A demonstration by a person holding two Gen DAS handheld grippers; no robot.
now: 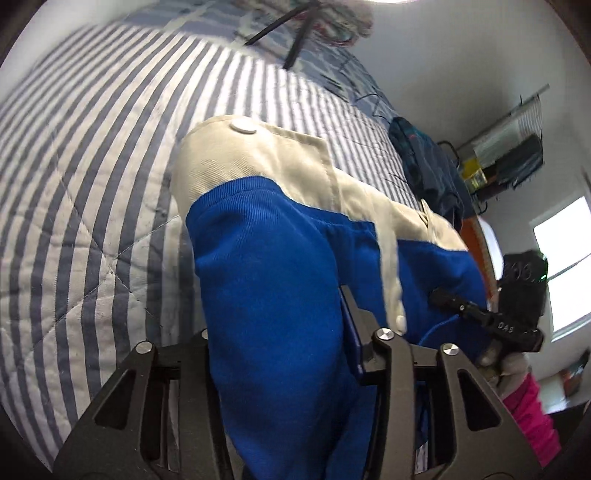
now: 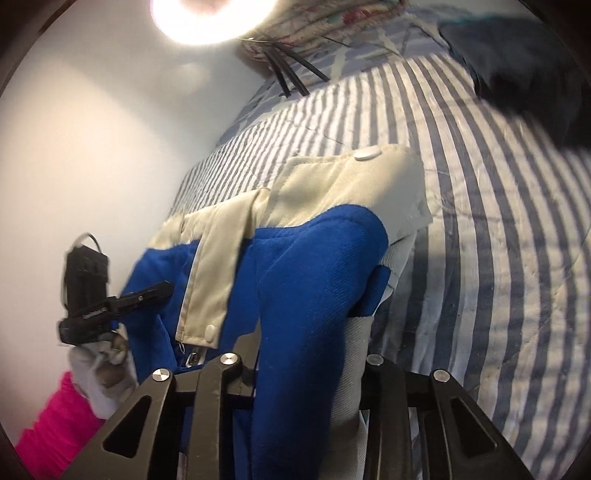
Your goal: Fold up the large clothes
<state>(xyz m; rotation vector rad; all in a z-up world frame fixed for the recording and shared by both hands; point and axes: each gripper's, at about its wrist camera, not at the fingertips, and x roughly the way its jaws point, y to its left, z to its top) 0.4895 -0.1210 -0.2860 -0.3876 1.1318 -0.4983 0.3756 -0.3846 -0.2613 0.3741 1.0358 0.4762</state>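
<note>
A blue and cream jacket (image 1: 280, 236) with white snap buttons hangs lifted above a blue-and-white striped quilt (image 1: 85, 147). My left gripper (image 1: 291, 343) is shut on a thick fold of its blue fabric, which fills the gap between the fingers. In the right wrist view the same jacket (image 2: 306, 258) bulges between the fingers of my right gripper (image 2: 306, 354), shut on blue cloth and grey lining. Each view shows the other gripper (image 1: 491, 317) (image 2: 110, 302) gripping the jacket's far side, held by a gloved hand with a pink sleeve.
The striped quilt (image 2: 498, 229) covers the bed below. A dark blue garment (image 1: 424, 162) lies at the bed's far edge, also in the right wrist view (image 2: 524, 62). A floral pillow (image 2: 332, 18) and black rods (image 1: 295, 48) lie at the head. A shelf (image 1: 509, 155) and window (image 1: 561, 258) stand beyond.
</note>
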